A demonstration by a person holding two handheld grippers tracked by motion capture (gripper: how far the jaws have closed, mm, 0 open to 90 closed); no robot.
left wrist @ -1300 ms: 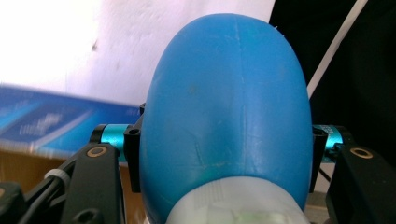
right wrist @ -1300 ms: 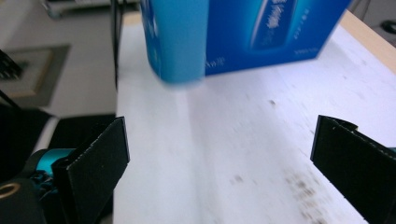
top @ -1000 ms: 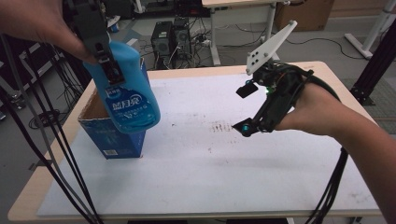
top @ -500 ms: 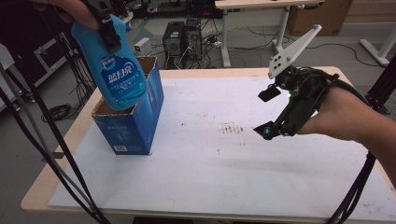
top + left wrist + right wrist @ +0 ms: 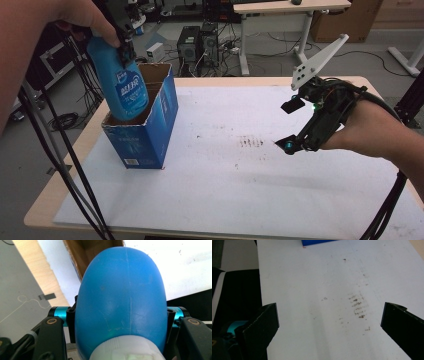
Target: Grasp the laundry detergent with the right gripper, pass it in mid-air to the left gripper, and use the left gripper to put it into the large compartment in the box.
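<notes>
left tool grips blue bottle over open box | right tool wide, above stained sheet

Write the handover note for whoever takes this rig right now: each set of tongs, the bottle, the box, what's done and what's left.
Left tongs: shut on the blue bottle, gripping it near its white cap end.
Right tongs: open, nothing between them, held above the white table cover, away from the box.
Blue bottle: tilted, its lower end already inside the open top of the blue carton, which stands upright at the table's left side.
Done: bottle picked up and brought into the carton's mouth.
Left: lower the bottle fully into the carton, release it, withdraw the left tongs. The carton is not being steadied, so go gently.
</notes>
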